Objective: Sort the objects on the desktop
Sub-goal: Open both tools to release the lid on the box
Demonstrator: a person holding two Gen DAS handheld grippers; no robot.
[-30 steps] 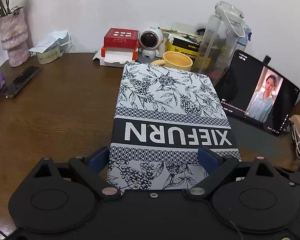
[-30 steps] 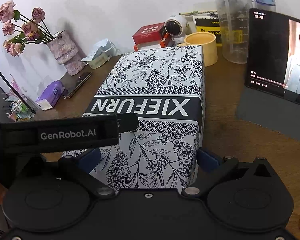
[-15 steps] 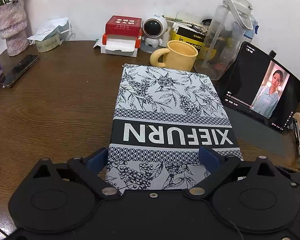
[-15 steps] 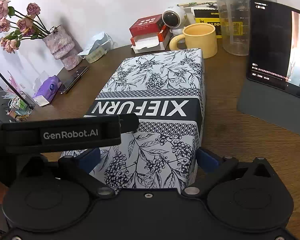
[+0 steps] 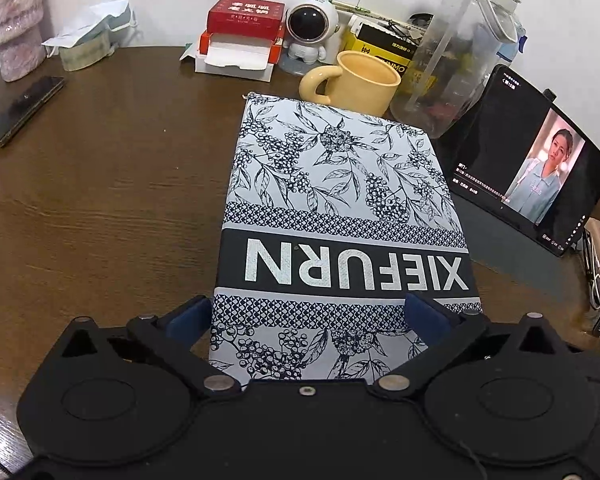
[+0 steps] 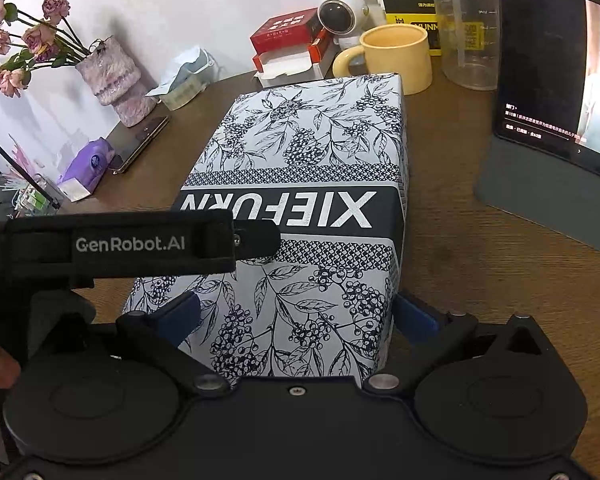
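Note:
A long box (image 5: 340,200) printed with dark leaves and the word XIEFURN lies lengthwise on the brown wooden table (image 5: 100,200). My left gripper (image 5: 306,314) clamps its near end, one blue pad on each long side. In the right wrist view the same box (image 6: 312,152) sits between the pads of my right gripper (image 6: 296,316), also shut on its near end. The left gripper's black strap (image 6: 132,244) crosses the box's left side there. The box's underside is hidden.
Just beyond the box's far end stand a yellow mug (image 5: 364,80) and a clear water jug (image 5: 452,60). A lit tablet (image 5: 532,168) leans at the right. A red box (image 5: 244,16), astronaut figure (image 5: 310,28), phone (image 5: 20,108) and vase (image 6: 112,76) line the back and left.
Both grippers have drawn the box back toward the near side of the table. The mug, half hidden behind the box before, now shows in full.

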